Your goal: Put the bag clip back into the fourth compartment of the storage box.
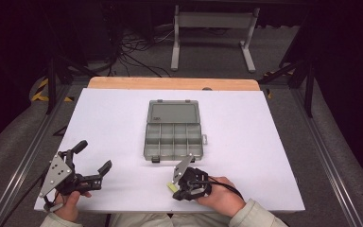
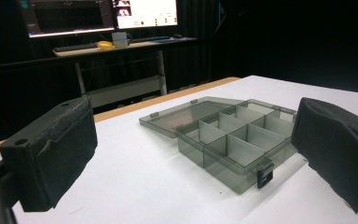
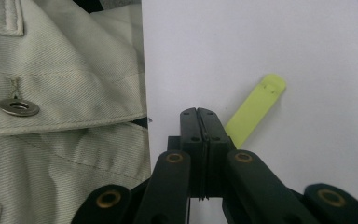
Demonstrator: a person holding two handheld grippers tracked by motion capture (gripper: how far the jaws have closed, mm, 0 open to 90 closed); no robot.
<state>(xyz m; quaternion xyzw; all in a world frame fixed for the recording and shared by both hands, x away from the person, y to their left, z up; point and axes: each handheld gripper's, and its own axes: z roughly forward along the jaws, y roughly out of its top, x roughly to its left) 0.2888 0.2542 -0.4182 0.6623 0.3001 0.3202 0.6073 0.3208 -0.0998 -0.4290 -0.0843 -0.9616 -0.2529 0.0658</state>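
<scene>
- Right gripper sits near the organizer box's front edge, jaws pressed together, nothing between them.
- Yellow-green strip lies on the table just beside those jaws.
- Left gripper, well left of the box, jaws wide apart.

Yellow-green strip: we see its lower end hidden behind the right tool. Organizer box: far corner covered by the left tool's pad. Jacket: cut off at frame edge.

left gripper jaws spread wide, low over table; right gripper jaws pressed together, angled down.
</scene>
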